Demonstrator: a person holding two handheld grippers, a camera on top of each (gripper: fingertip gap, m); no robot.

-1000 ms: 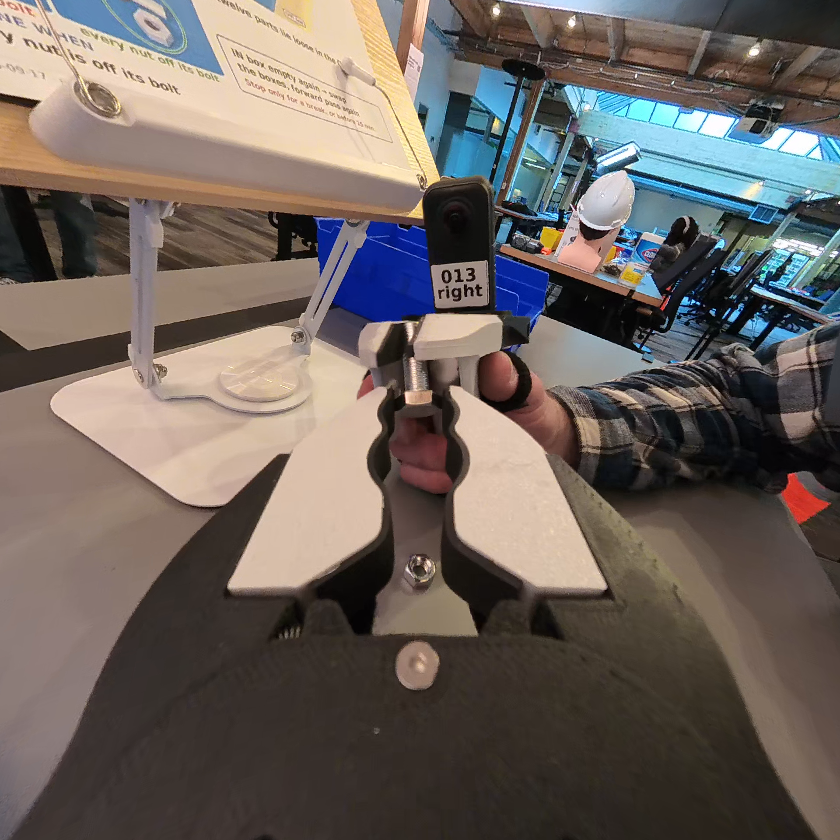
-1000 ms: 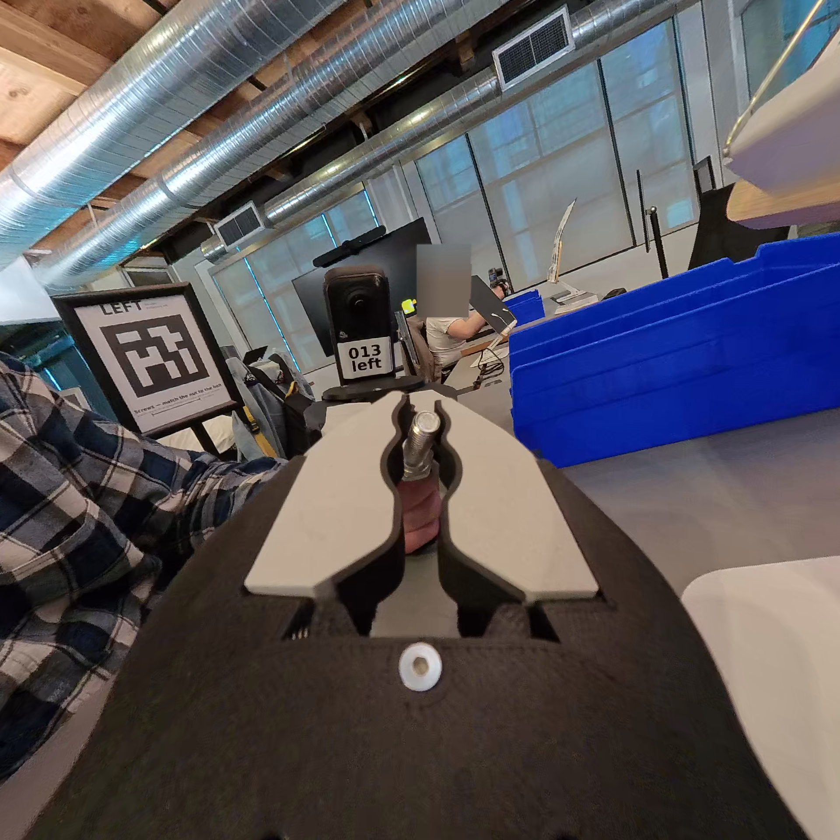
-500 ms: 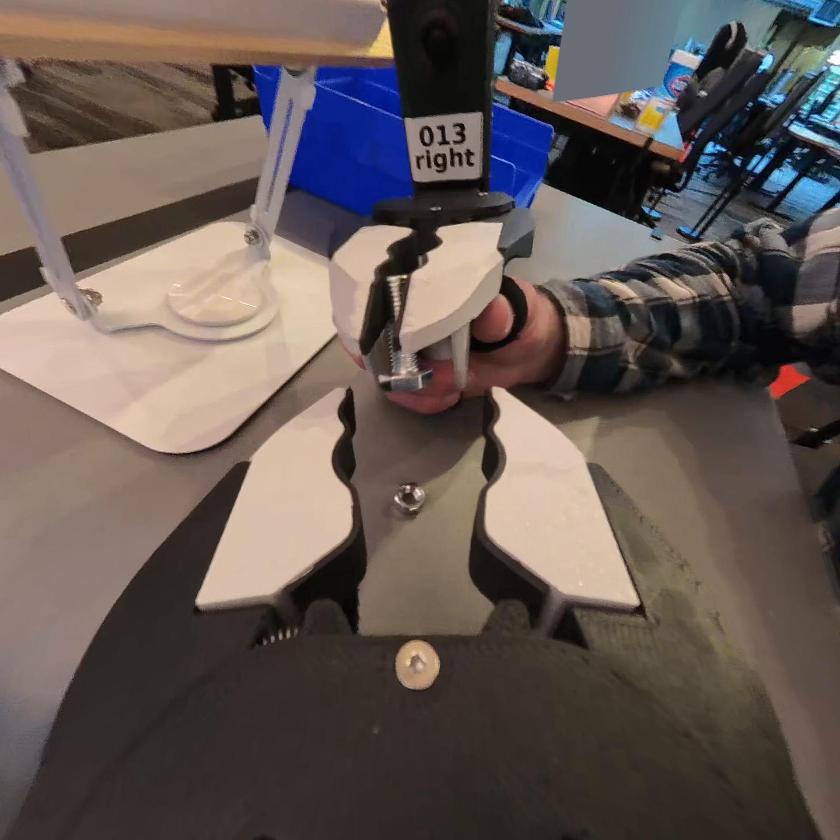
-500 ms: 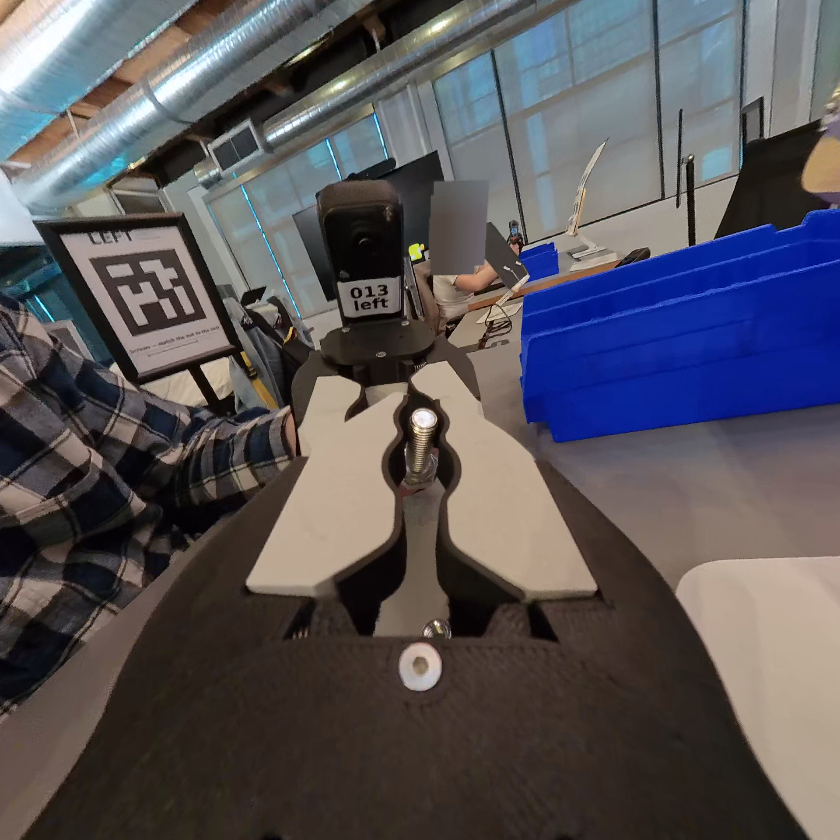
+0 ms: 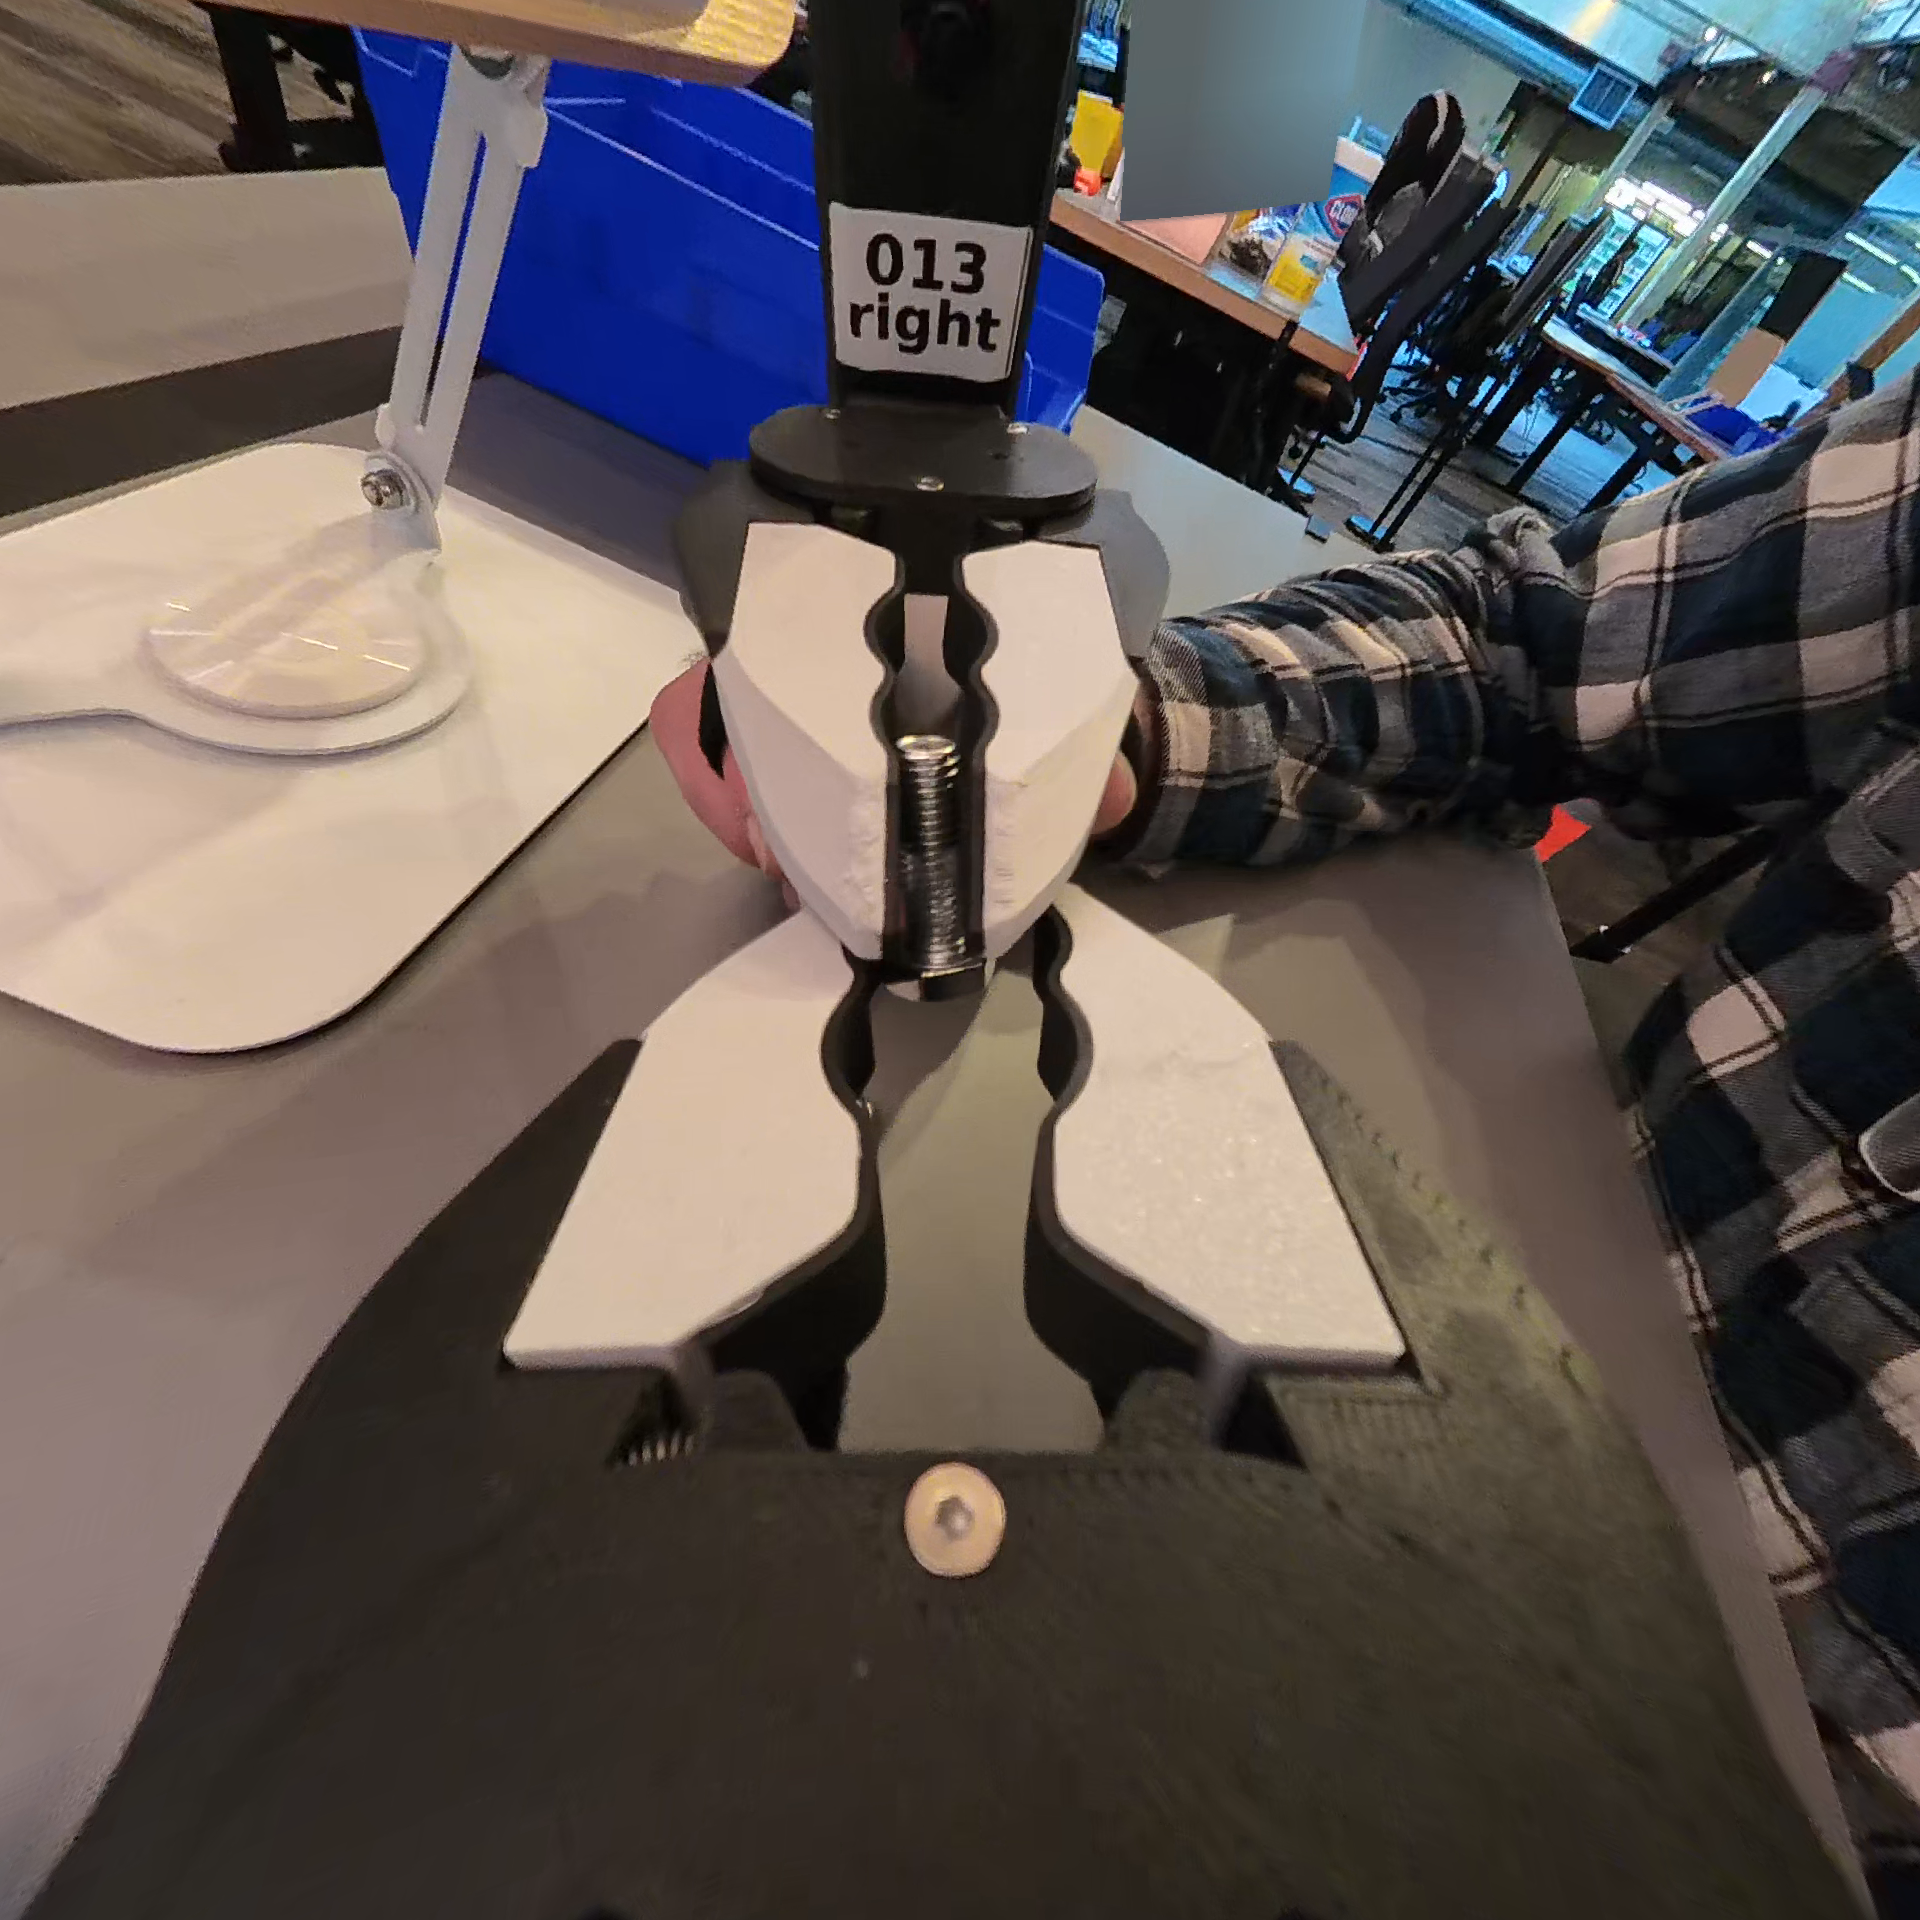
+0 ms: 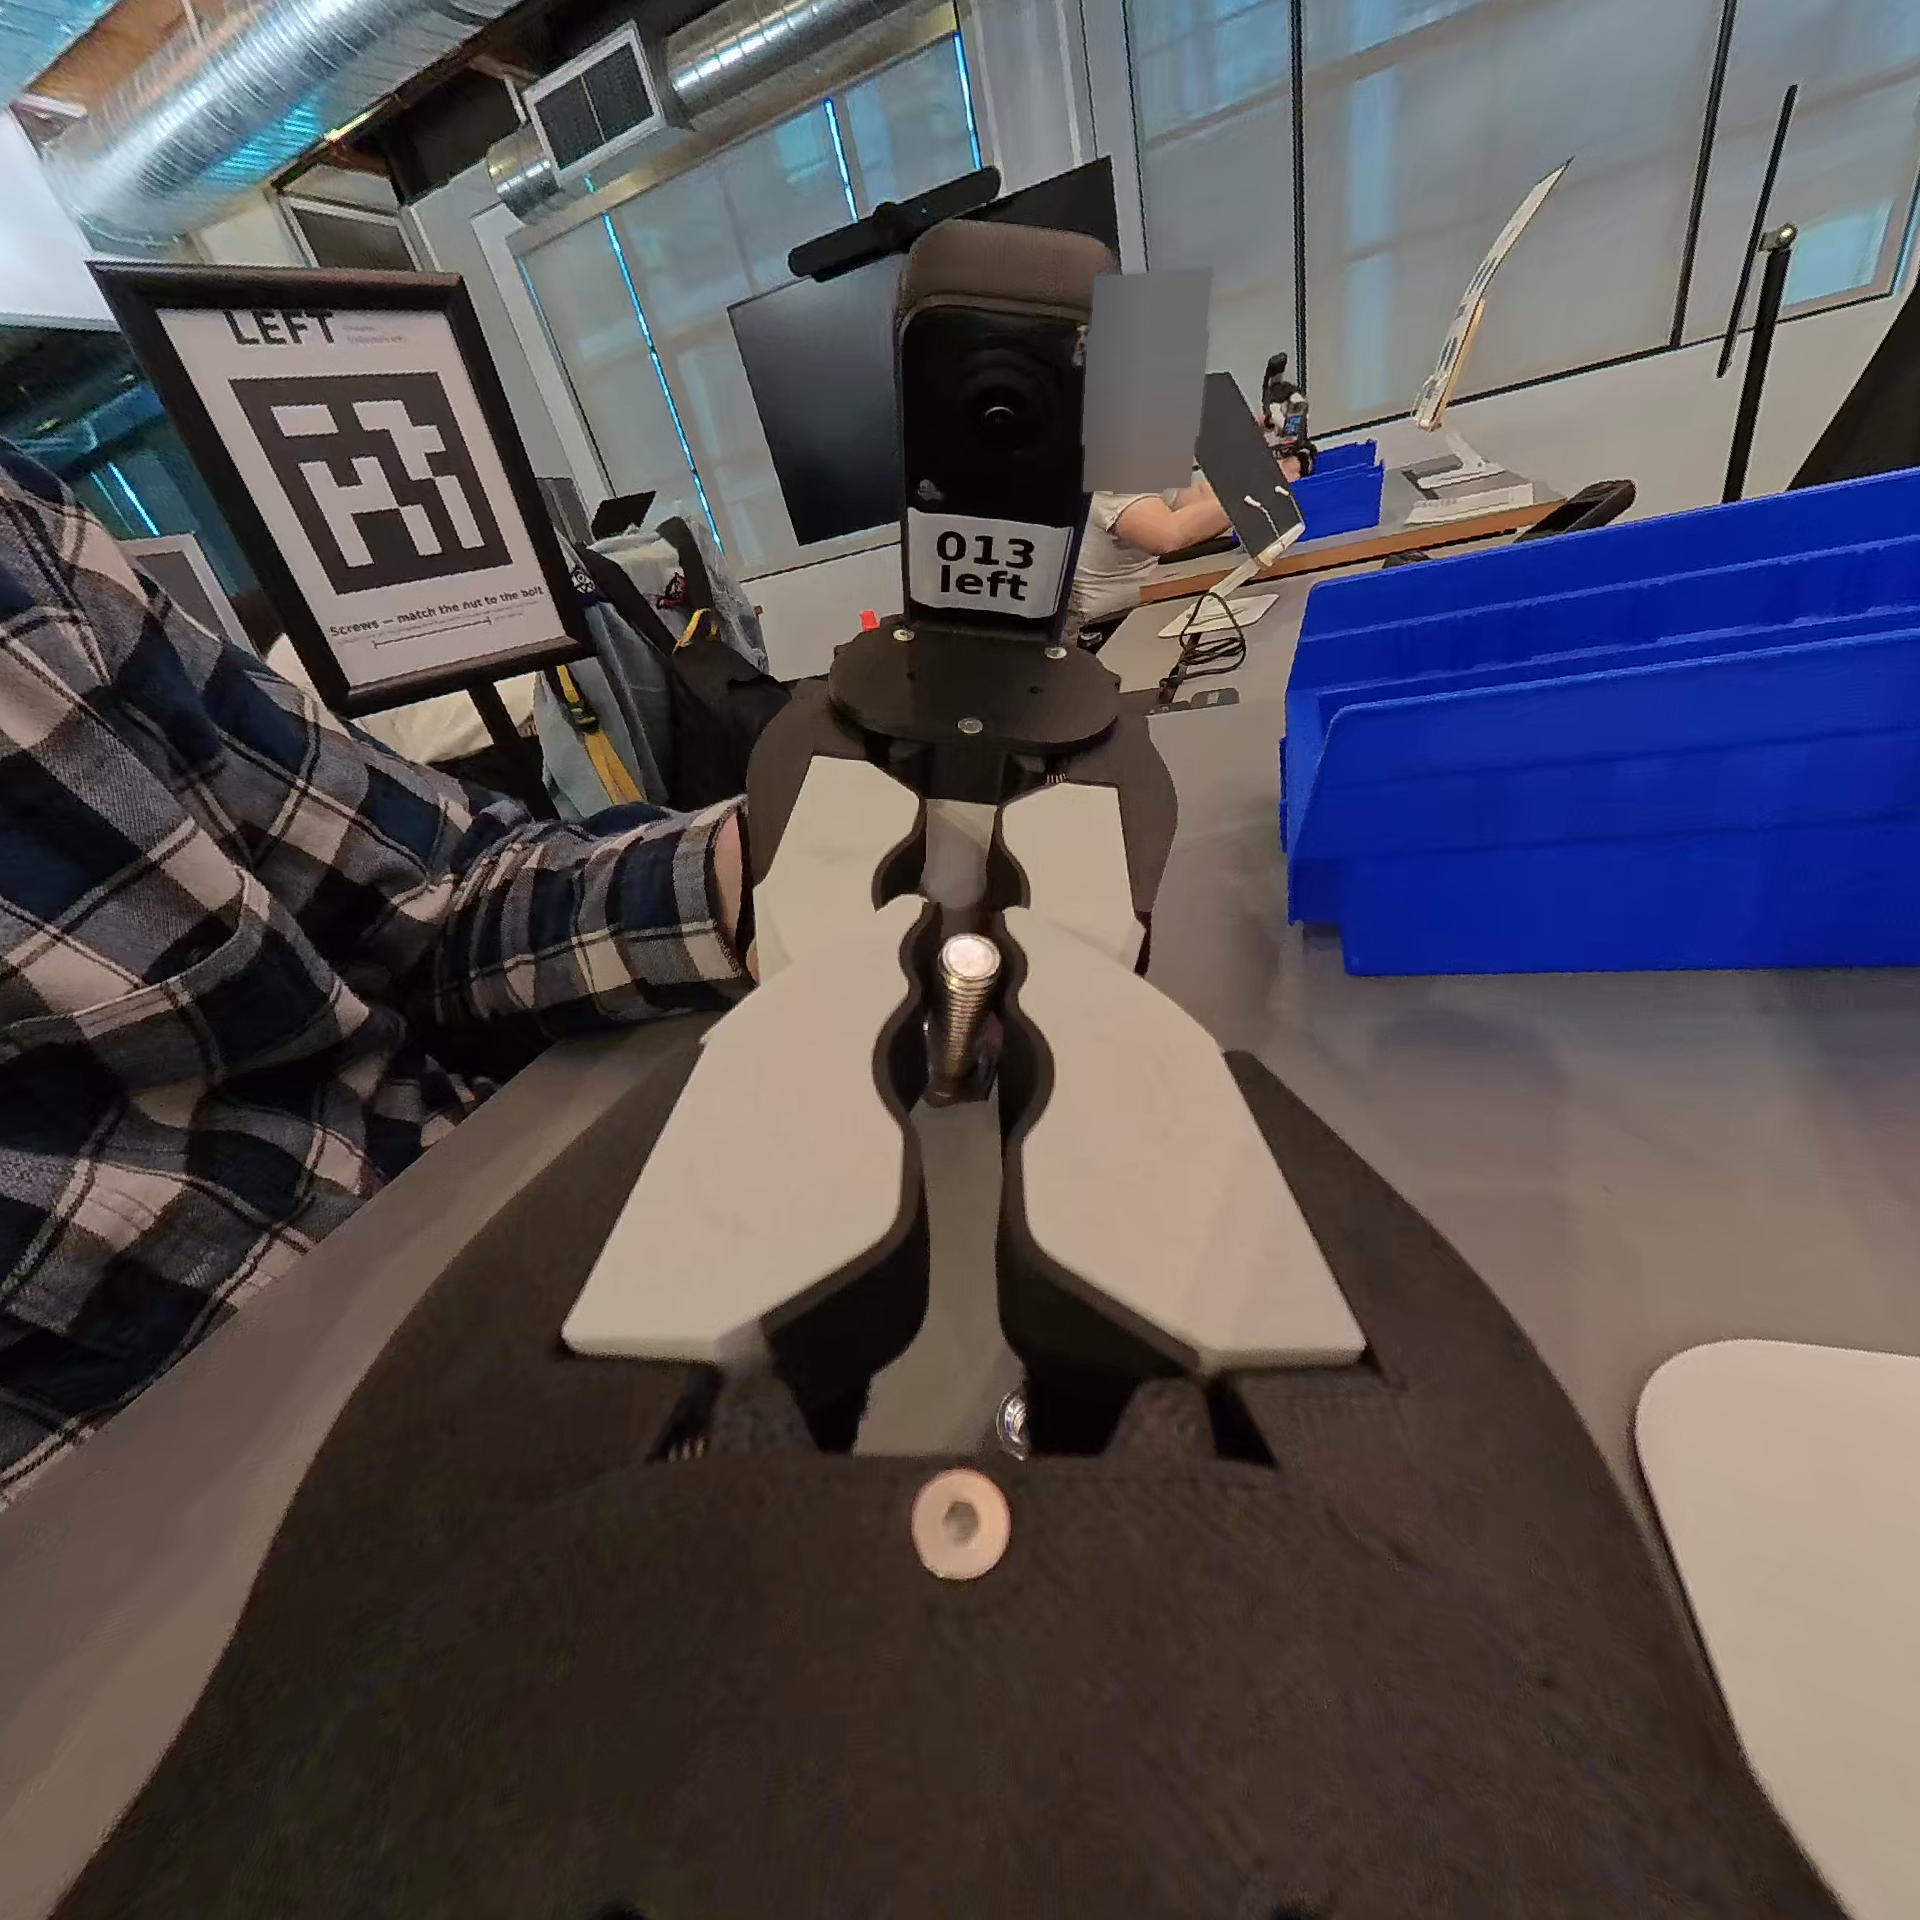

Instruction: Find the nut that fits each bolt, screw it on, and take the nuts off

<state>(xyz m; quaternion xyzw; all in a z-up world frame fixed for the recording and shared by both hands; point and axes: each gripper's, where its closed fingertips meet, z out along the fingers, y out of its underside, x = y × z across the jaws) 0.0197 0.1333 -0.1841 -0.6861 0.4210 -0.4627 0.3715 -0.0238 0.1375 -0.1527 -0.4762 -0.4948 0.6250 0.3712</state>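
**Nut off, bolt kept in the right claw**

Since a second ago the left claw (image 5: 940, 1023) has let go of the bolt's end and opened; the nut that lay on the tabletop (image 5: 312, 1195) between its fingers is now out of the left wrist view. Only a small shiny piece, perhaps that nut, shows low in the right wrist view. Its fingers now stand apart, holding nothing, just under the bolt's head. Opposite it, the right claw (image 6: 961, 1023) is clamped on the bolt (image 5: 928, 852), pads pressing the threaded shank, probably to steady it for the next fitting.
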